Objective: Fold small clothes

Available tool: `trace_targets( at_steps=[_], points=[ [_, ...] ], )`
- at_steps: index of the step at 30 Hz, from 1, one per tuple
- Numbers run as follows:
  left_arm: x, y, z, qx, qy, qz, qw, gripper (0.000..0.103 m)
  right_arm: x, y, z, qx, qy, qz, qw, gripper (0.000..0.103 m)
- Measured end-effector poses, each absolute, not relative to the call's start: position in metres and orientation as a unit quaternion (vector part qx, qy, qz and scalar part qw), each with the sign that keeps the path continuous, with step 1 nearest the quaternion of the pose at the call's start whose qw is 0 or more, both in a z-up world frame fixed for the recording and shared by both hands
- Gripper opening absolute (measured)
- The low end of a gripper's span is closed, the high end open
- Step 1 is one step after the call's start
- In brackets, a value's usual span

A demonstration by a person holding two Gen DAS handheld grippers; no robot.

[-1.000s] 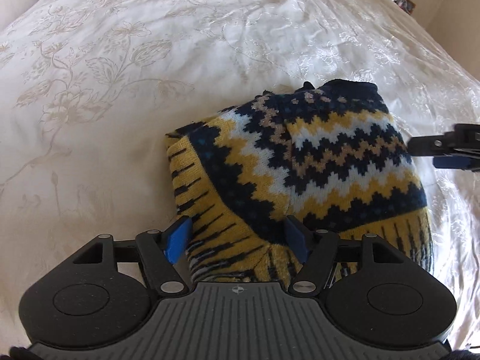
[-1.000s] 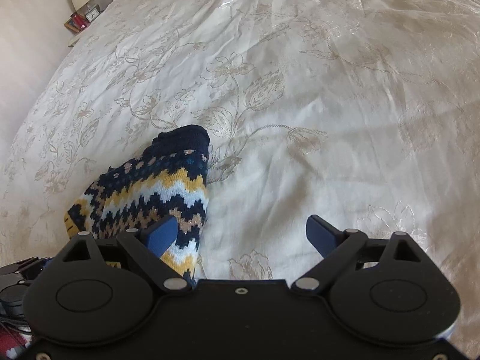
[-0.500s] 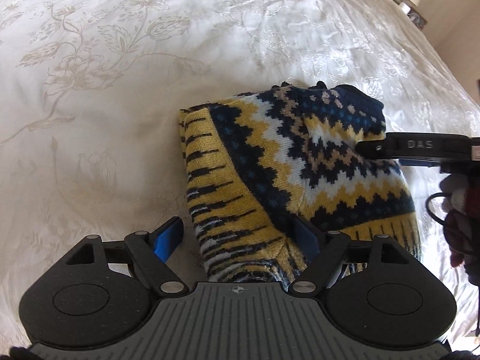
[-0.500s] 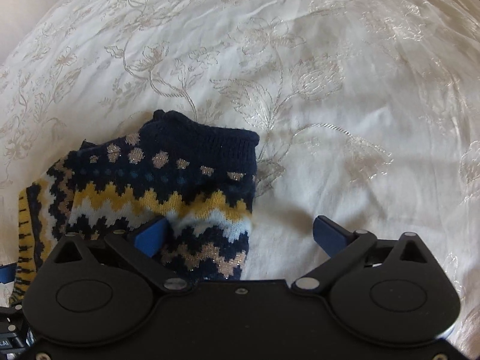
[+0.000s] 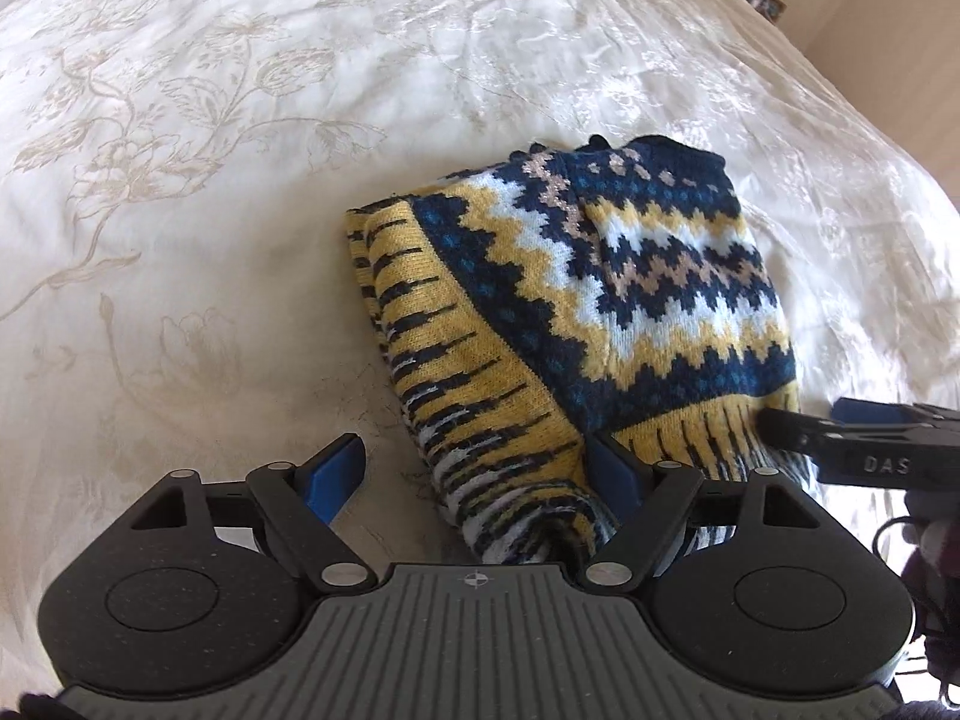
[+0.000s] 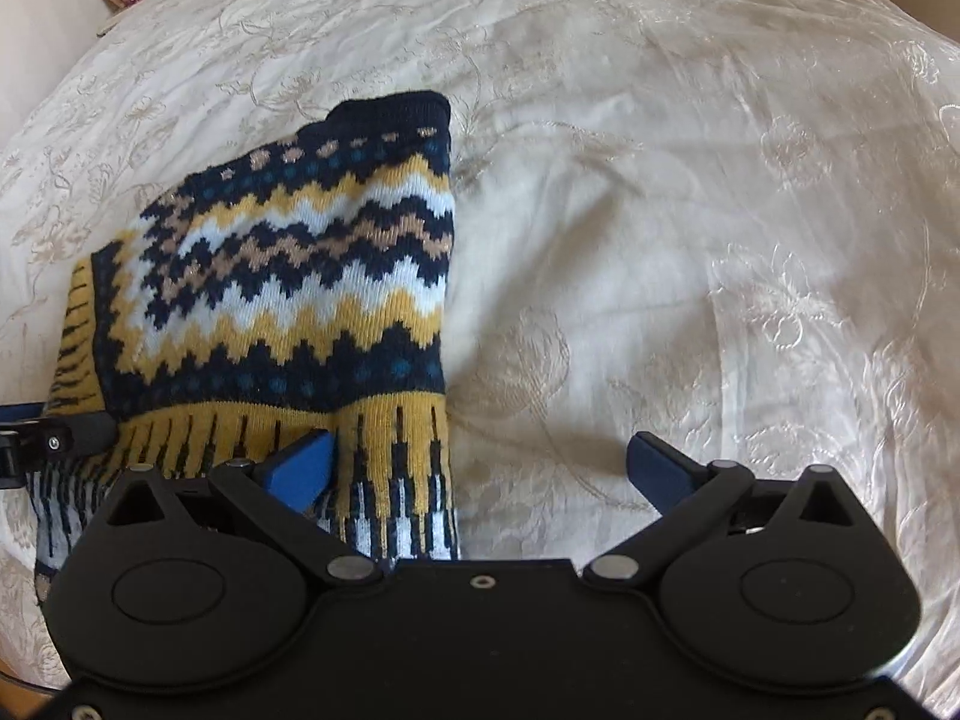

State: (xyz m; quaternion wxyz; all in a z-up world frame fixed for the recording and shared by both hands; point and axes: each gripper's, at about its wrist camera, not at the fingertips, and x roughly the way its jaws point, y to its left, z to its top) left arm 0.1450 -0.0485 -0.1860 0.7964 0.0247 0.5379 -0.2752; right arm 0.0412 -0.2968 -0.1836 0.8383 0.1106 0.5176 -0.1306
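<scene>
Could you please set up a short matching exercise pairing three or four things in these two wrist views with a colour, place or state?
Column one:
1. sweater
2. bedspread
3. left gripper
4. right gripper

Column two:
A. cream, with a floral pattern
B. open, its left finger on the yellow hem, its right finger over bare bedspread
C. folded, knitted in navy, yellow and white zigzags
D. open, straddling the sweater's near striped corner

Right pairs: 1-C, 2-A, 3-D, 4-B
</scene>
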Motion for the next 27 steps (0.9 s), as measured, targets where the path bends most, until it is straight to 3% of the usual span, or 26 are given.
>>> trace_targets(
  at_steps=[11,14,27],
  points=[
    [0.133,-0.033,-0.17,0.011,0.527,-0.276,0.804,0.082,0.02,-0.286,-0.169,0.127,0.491,-0.153,0.848,0.102],
    [0.118,-0.031,-0.153,0.025,0.503,-0.249,0.827,0.103,0.011,-0.282,-0.161,0.129,0.482,-0.133,0.856,0.102],
    [0.049,-0.054,-0.076,0.057,0.456,-0.189,0.868,0.101,-0.039,-0.291,-0.097,0.15,0.409,-0.067,0.898,0.102]
  ],
)
